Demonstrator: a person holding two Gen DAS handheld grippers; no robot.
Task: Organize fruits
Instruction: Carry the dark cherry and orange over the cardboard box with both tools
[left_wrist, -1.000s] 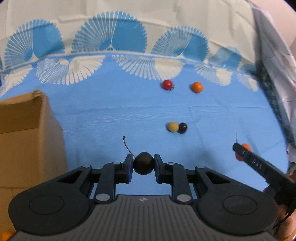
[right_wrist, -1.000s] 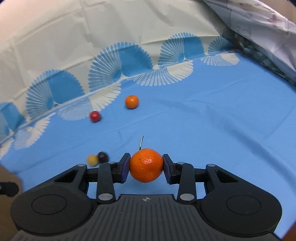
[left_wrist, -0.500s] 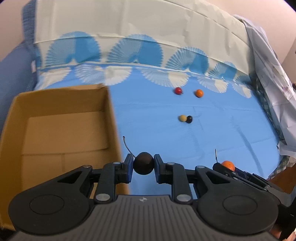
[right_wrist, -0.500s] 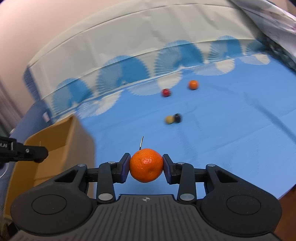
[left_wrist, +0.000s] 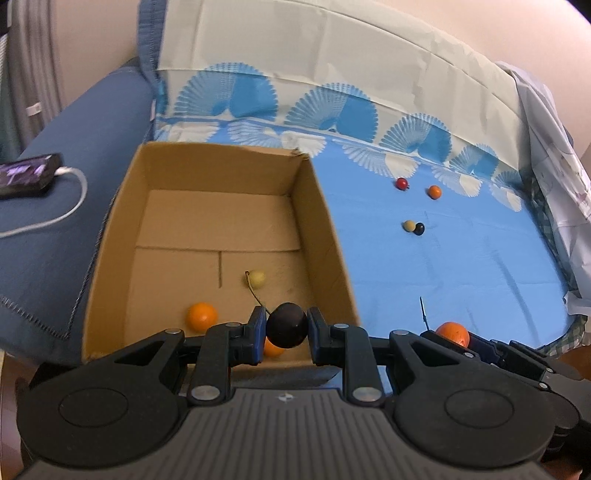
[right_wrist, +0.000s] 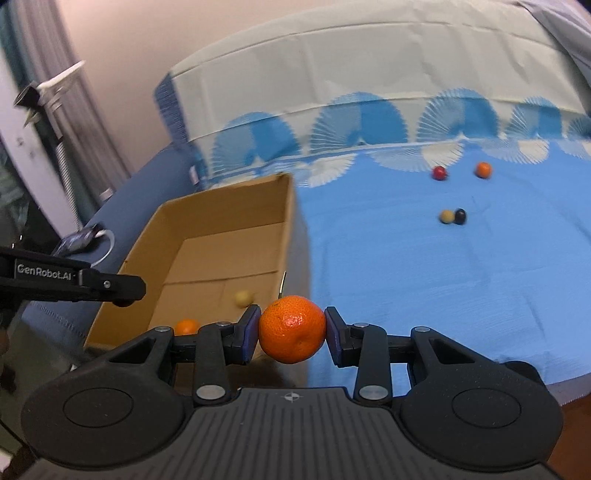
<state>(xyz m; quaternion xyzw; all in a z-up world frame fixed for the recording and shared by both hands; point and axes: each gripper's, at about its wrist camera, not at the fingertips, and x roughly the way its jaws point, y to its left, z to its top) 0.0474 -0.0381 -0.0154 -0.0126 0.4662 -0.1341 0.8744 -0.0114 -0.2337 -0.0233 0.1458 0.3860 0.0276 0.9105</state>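
My left gripper (left_wrist: 286, 329) is shut on a dark round fruit (left_wrist: 286, 330) with a thin stem, held over the near right part of an open cardboard box (left_wrist: 317, 206). The box holds a pale yellow fruit (left_wrist: 257, 278) and two oranges (left_wrist: 201, 315). My right gripper (right_wrist: 291, 330) is shut on an orange (right_wrist: 291, 328), just right of the box (right_wrist: 288, 206) near its front corner. On the blue cloth lie a red fruit (left_wrist: 401, 182), a small orange (left_wrist: 434, 191), a yellow fruit (left_wrist: 409, 226) and a dark fruit (left_wrist: 419, 229).
The box stands on a blue sofa seat beside a blue armrest (left_wrist: 74, 155). A phone with a white cable (left_wrist: 29, 177) lies on the armrest. The patterned cloth (left_wrist: 461, 273) covers the seat and back. A rumpled sheet (left_wrist: 550, 155) lies at the right edge.
Both grippers have risen and swung left toward the box, each still holding its fruit. The left one now hangs over the box interior, and the fruits inside have come into view.
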